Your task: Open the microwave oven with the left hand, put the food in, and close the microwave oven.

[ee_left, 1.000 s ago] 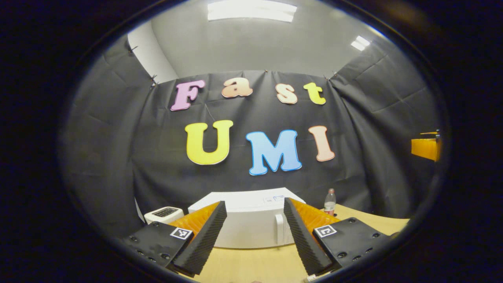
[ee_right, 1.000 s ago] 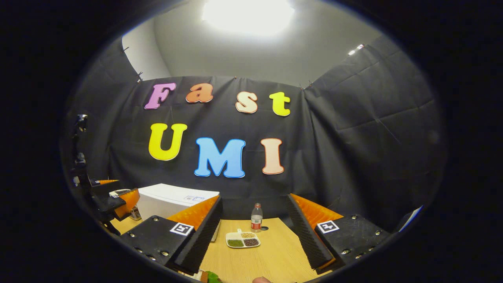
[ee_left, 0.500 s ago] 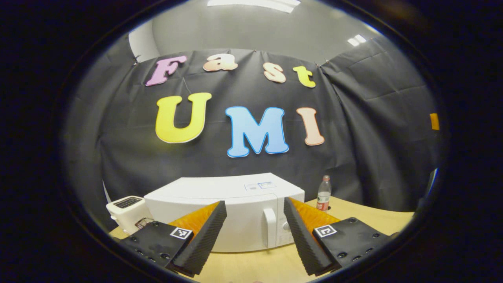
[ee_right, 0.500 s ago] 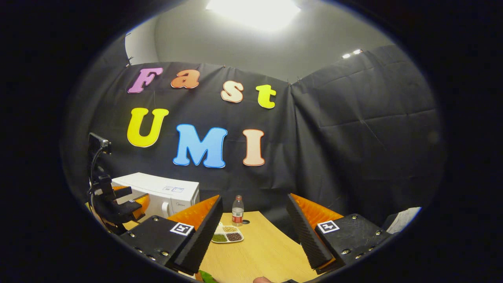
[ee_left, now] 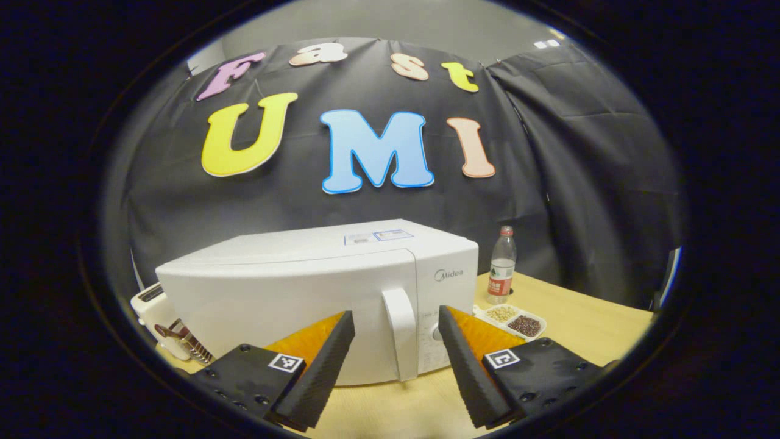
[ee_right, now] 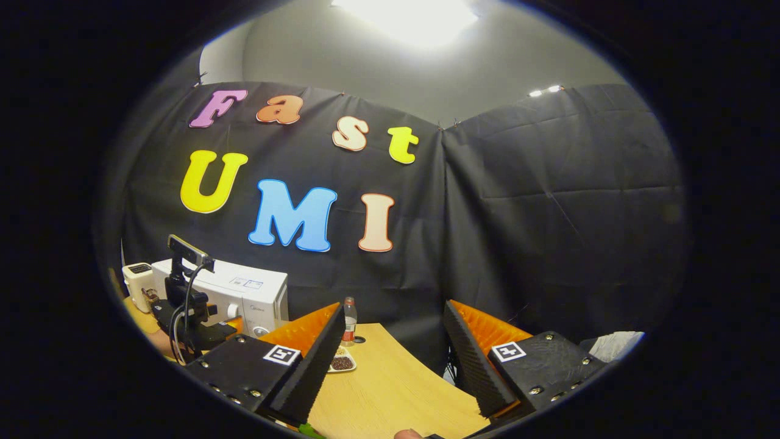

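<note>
We hold the left claw [ee_left: 396, 360] open, its fingers framing the handle [ee_left: 399, 332] of the shut microwave [ee_left: 292, 299], lined up to pull. Our right claw [ee_right: 390, 360] hangs open over the surface [ee_right: 390, 390]; the food tray [ee_left: 512, 320] waits right of the microwave.

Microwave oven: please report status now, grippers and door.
Left gripper open, lined up on door handle, not touching. Microwave oven door shut. Right gripper open, empty, over table. Food tray beside oven; nothing blocking handle.

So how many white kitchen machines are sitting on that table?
2: the microwave oven straight ahead of the left tongs, door closed, and a toaster beside its far left end. Others may be hidden behind it.
</note>
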